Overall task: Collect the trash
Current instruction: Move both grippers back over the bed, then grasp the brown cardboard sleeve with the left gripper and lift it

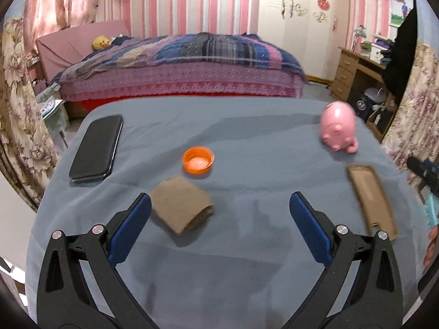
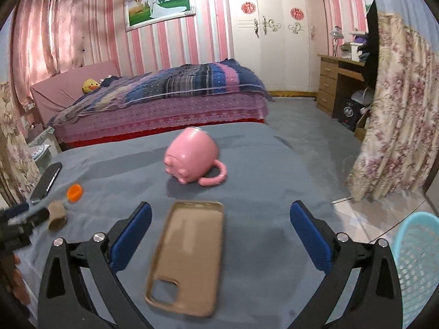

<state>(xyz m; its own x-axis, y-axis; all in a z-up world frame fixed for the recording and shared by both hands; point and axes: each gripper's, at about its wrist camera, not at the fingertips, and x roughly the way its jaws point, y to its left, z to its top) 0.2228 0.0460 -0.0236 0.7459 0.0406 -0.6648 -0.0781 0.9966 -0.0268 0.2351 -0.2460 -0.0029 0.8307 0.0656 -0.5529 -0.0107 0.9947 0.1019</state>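
A flattened brown cardboard tube (image 1: pixel 181 208) lies on the grey-clothed table (image 1: pixel 219 274), just right of my left gripper's left finger. An orange bottle cap (image 1: pixel 198 160) sits open side up behind it. My left gripper (image 1: pixel 219 205) is open and empty, with the tube at the left of its gap. In the right wrist view the tube (image 2: pixel 57 214) and cap (image 2: pixel 75 192) lie at the far left. My right gripper (image 2: pixel 221 216) is open and empty above a tan phone case (image 2: pixel 189 255). A light blue mesh basket (image 2: pixel 417 263) stands off the table's right edge.
A black phone (image 1: pixel 96 148) lies at the table's left. A pink pig mug (image 2: pixel 192 159) lies on its side mid-table, seen too in the left wrist view (image 1: pixel 338 126). The phone case (image 1: pixel 370 197) is at the right. A bed (image 2: pixel 164 101) and flowered curtains (image 2: pixel 397 126) surround the table.
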